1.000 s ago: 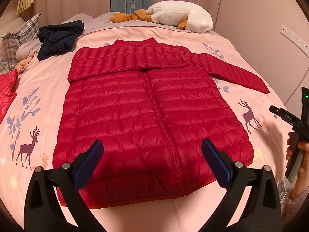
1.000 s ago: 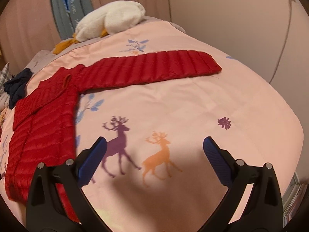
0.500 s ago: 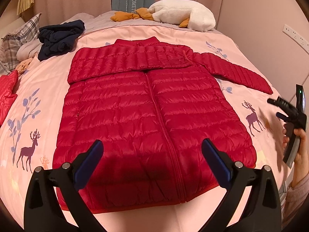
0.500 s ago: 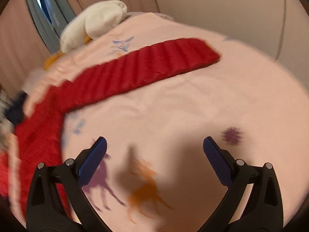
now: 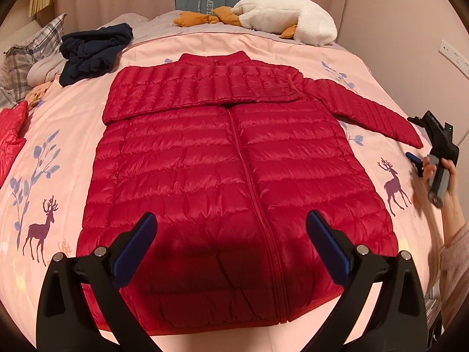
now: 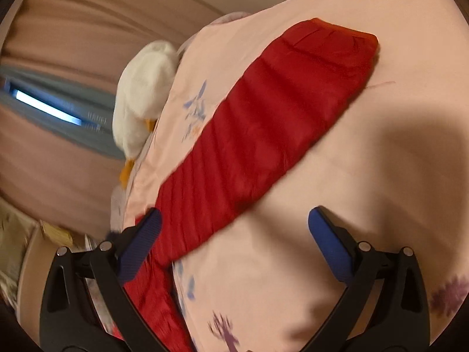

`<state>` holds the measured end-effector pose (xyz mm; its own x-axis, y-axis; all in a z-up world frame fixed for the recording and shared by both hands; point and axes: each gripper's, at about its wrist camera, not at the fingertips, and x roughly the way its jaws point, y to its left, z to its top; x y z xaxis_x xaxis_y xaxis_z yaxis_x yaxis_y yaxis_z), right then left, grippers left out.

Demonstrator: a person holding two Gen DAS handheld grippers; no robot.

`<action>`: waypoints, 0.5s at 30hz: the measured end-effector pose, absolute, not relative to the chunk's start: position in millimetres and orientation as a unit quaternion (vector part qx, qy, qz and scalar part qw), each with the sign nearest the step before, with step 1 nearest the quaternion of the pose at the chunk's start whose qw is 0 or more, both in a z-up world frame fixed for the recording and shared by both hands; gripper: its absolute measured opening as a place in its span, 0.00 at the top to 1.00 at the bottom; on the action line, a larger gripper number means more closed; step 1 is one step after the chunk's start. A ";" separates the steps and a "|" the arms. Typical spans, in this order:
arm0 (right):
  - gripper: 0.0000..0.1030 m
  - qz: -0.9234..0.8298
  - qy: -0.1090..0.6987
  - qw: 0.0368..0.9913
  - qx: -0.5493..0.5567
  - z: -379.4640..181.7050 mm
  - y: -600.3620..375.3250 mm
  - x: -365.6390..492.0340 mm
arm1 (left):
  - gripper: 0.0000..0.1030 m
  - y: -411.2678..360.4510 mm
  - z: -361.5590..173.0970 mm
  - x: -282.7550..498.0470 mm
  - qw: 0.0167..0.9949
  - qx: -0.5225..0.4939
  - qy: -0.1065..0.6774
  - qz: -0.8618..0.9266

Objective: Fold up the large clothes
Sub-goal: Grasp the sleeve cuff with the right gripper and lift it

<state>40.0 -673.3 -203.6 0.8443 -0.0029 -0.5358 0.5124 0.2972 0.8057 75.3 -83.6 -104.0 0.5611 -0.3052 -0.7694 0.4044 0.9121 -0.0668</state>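
Observation:
A red quilted down jacket (image 5: 234, 176) lies flat, front up, on the pink bed cover. One sleeve is folded across its chest; the other sleeve (image 5: 372, 111) stretches out to the right. My left gripper (image 5: 231, 246) is open and empty, hovering over the jacket's hem. My right gripper (image 6: 234, 234) is open and empty, tilted, just above the outstretched sleeve (image 6: 263, 135), near its cuff end. In the left wrist view the right gripper (image 5: 439, 149) shows at the right edge beside the cuff.
A pink bed cover (image 5: 58, 152) with deer prints spans the bed. A dark navy garment (image 5: 91, 52) and plaid pillow (image 5: 26, 55) lie back left, another red garment (image 5: 8, 135) at the left edge. A white plush duck (image 5: 287, 17) lies at the head; wall to the right.
My right gripper has moved forward toward the outstretched sleeve and rolled sideways; the sleeve now fills its view. My left gripper has lifted slightly back. The jacket has not moved.

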 end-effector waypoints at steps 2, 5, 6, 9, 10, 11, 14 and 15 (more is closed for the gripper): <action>0.02 -0.178 0.210 0.767 0.580 -204.9 -681.2 45.6 | 0.01 -84.0 -105.9 79.0 0.881 0.058 0.425 -0.199; 0.05 -0.203 0.192 0.762 0.584 -205.5 -687.9 54.2 | 0.01 -85.2 -108.9 84.9 0.880 0.057 0.428 -0.197; 0.13 -0.217 0.192 0.761 0.580 -205.4 -688.8 57.7 | 0.01 -85.5 -109.6 86.2 0.880 0.056 0.428 -0.197; 0.44 -0.246 0.203 0.757 0.570 -211.3 -692.6 63.0 | 0.01 -84.5 -110.4 91.0 0.880 0.050 0.429 -0.196; 0.58 -0.252 0.206 0.756 0.568 -213.7 -694.1 60.5 | 0.01 -83.7 -110.5 92.3 0.880 0.047 0.429 -0.197; 0.65 -0.258 0.208 0.755 0.566 -216.3 -696.3 59.2 | 0.01 -82.8 -110.5 93.0 0.881 0.045 0.428 -0.197; 0.85 -0.266 0.213 0.752 0.564 -219.7 -698.8 54.8 | 0.01 -79.4 -110.2 92.3 0.882 0.041 0.426 -0.197; 0.90 -0.266 0.214 0.756 0.559 -217.3 -697.5 54.1 | 0.01 -77.4 -110.0 91.8 0.882 0.040 0.426 -0.197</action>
